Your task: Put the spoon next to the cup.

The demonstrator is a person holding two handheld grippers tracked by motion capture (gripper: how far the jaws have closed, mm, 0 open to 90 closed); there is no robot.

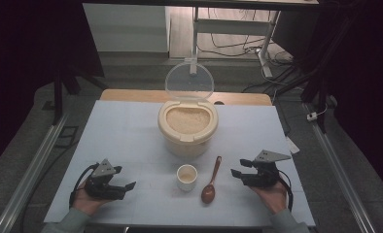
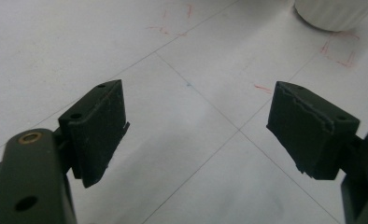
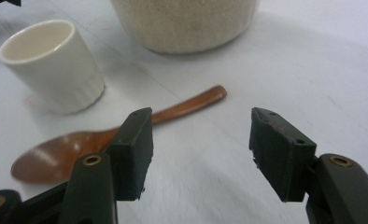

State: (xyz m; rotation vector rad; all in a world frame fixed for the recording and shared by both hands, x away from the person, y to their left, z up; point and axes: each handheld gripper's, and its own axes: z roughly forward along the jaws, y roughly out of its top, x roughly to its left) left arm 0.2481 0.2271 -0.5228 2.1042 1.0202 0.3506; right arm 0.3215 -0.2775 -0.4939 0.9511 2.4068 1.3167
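Round cream rice tub point(image 1: 188, 133), clear lid point(image 1: 189, 81) flipped up, sits mid-table w/ a small ribbed white cup point(image 1: 186, 177) and glossy brown wooden spoon point(image 1: 210, 182) in front. Left gripper point(image 1: 123, 185) and right gripper point(image 1: 239, 171) both rest spread wide, nothing between the jaws. Left gripper view adds faint red pen marks point(image 2: 341, 53) on the white tabletop point(image 2: 79, 46).

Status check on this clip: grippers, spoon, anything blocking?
Left gripper open, empty. Right gripper open, empty. Spoon flat on table, between cup and right gripper. Nothing in the way.
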